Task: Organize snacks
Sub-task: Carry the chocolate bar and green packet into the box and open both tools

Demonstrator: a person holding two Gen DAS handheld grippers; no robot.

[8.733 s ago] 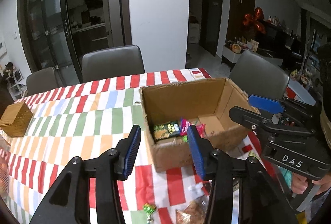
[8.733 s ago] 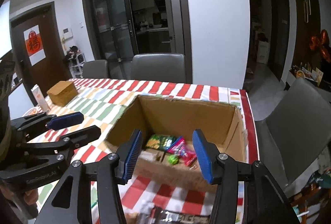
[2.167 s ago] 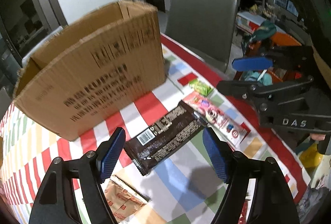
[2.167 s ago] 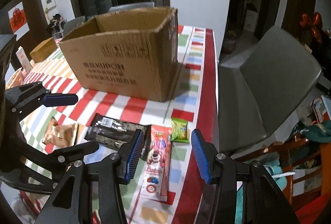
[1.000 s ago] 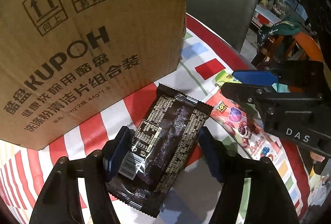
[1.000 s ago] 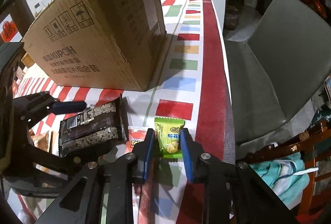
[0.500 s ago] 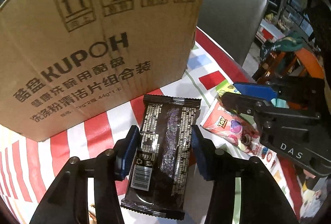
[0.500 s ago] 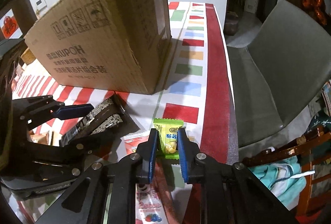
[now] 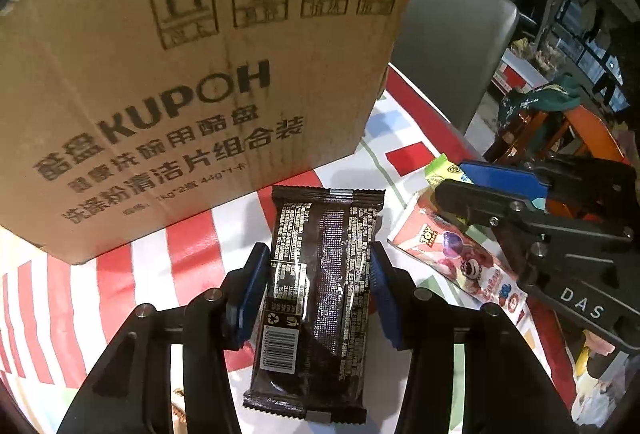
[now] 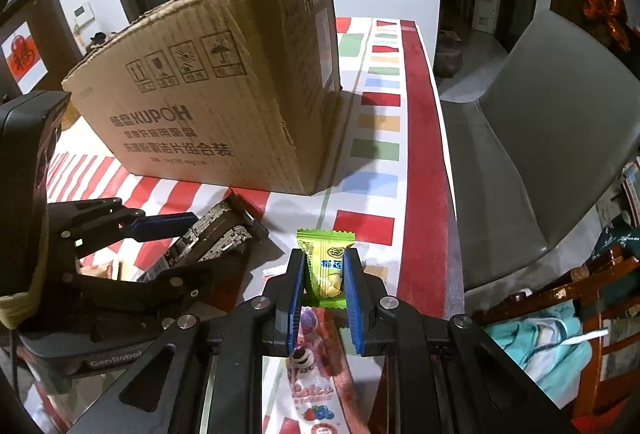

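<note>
My left gripper point(image 9: 318, 274) is shut on a dark brown snack bar point(image 9: 316, 274), pinching its long sides and holding it off the striped tablecloth in front of the cardboard box point(image 9: 192, 65). My right gripper point(image 10: 324, 284) is shut on a small green candy packet point(image 10: 326, 266), held above the table. The right gripper point(image 9: 500, 193) also shows in the left wrist view, with the green packet point(image 9: 440, 169) at its tip. The left gripper point(image 10: 176, 230) with the brown bar point(image 10: 216, 230) shows in the right wrist view. A pink Toy Story snack packet point(image 9: 452, 258) lies flat on the table.
The box point(image 10: 224, 97) stands just behind both grippers. The table's red edge point(image 10: 424, 153) runs on the right, with a grey chair point(image 10: 540, 137) beyond it. A tan snack packet point(image 10: 104, 270) lies under the left gripper. A wooden chair with clothes point(image 10: 580, 306) stands at the right.
My left gripper has closed tighter on the brown bar and raised it. My right gripper has lifted the green packet off the table, with the box now a little farther off.
</note>
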